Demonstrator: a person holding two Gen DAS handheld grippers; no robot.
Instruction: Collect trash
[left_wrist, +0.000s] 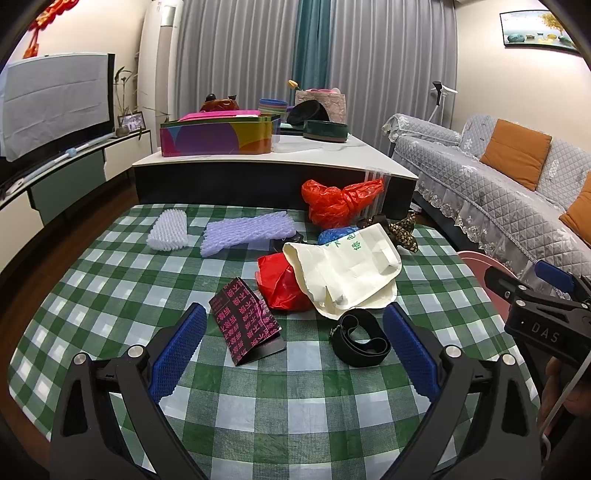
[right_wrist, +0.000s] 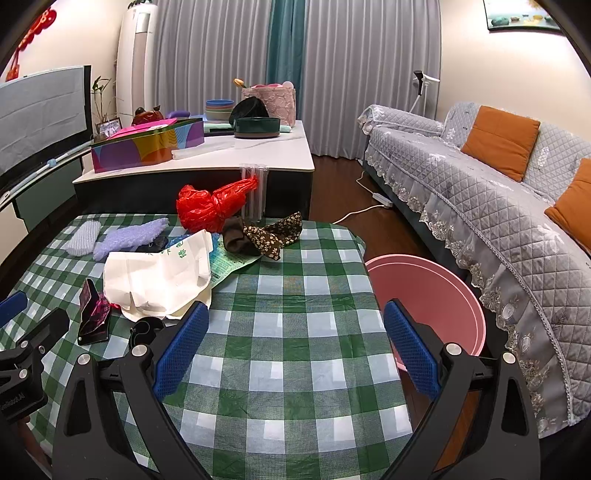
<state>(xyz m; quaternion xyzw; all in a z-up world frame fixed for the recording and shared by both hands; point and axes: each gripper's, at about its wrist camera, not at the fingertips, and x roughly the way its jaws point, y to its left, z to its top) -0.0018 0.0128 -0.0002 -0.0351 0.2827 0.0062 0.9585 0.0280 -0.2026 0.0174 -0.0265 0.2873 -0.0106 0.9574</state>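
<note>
Trash lies on a green checked table (left_wrist: 295, 406): a black and pink paper packet (left_wrist: 245, 325), a black band (left_wrist: 360, 338), a cream bag (left_wrist: 347, 273), a red plastic bag (left_wrist: 280, 284), a knotted red bag (left_wrist: 340, 201), two foam nets (left_wrist: 247, 234), and dark floral cloth (right_wrist: 273, 232). My left gripper (left_wrist: 295, 343) is open and empty, just before the packet and band. My right gripper (right_wrist: 295, 343) is open and empty over bare tablecloth (right_wrist: 295, 369). A pink bin (right_wrist: 428, 295) stands at the table's right side.
A low white-topped table (left_wrist: 332, 155) with a colourful box (left_wrist: 218, 136) and bowls stands behind. A grey sofa (right_wrist: 480, 192) runs along the right. A TV stand (left_wrist: 55, 170) is at the left. A cable lies on the floor (right_wrist: 362, 210).
</note>
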